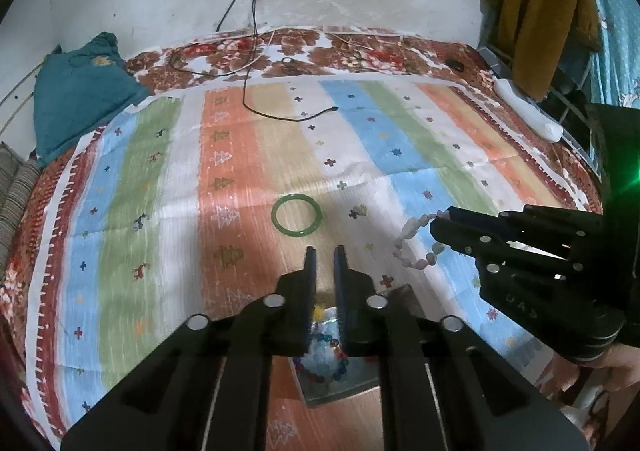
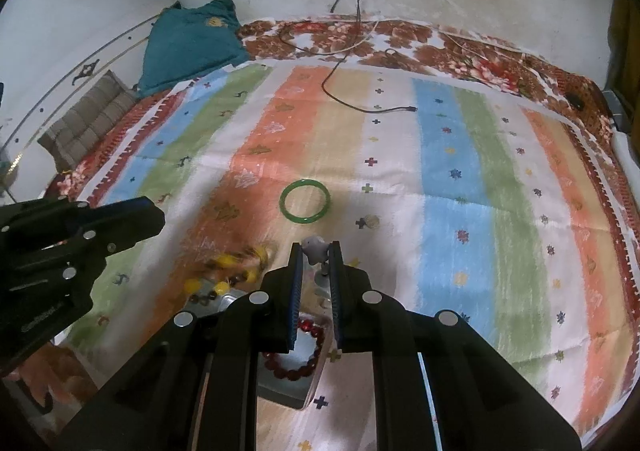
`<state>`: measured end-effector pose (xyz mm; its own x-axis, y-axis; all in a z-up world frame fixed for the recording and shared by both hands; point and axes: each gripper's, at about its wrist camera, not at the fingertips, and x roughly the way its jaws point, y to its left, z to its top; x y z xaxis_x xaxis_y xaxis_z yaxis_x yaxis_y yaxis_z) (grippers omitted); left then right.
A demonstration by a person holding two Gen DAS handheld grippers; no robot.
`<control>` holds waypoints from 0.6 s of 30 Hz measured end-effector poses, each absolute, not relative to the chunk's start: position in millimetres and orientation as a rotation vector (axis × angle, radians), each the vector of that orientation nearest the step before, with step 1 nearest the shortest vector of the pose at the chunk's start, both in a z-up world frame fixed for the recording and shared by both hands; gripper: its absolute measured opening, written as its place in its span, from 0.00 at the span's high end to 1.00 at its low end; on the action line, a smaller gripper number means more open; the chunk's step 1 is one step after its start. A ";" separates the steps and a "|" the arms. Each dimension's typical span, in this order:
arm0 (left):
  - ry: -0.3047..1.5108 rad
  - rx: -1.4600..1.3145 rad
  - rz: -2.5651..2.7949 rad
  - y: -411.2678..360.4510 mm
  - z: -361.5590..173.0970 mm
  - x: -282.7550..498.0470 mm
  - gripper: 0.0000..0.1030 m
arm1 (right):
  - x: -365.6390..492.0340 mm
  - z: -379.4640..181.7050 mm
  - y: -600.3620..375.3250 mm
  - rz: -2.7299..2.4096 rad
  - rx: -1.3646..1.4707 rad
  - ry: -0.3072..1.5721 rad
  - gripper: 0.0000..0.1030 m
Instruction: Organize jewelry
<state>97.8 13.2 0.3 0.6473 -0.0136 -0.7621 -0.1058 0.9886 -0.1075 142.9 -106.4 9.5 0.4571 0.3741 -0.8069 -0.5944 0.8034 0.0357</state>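
Dangling limp from the right gripper (image 2: 317, 251), whose jaws were clamped on one pale bead, the bead bracelet (image 1: 416, 247) looked light and floppy above the bedspread (image 1: 400, 155), while the left gripper (image 1: 323, 251) was shut, holding nothing.

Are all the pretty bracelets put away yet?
Not yet. The dark red bead bracelet already lies in the grey metal tray. The right tool is gripping the pale pink stone-bead bracelet above the striped cloth. The green ring bangle lies loose on the cloth.
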 end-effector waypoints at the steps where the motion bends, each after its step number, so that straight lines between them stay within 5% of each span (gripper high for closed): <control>1: 0.867 -0.147 0.054 13.2 -0.4 96.1 0.95 | 141.4 9.2 -106.9 0.607 -0.268 0.919 0.87; 16: 0.951 -0.226 0.116 41.6 -24.7 113.5 0.94 | 130.1 7.0 -106.8 0.626 -0.273 0.930 0.87; 18: 0.979 -0.257 0.126 48.7 -32.1 120.1 0.85 | 129.3 6.9 -106.7 0.628 -0.274 0.932 0.87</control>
<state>120.1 48.7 -32.1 0.5532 -0.0097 -0.8330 -0.2207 0.9625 -0.1577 129.3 -106.7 6.9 0.4362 0.3827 -0.8144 -0.6109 0.7905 0.0443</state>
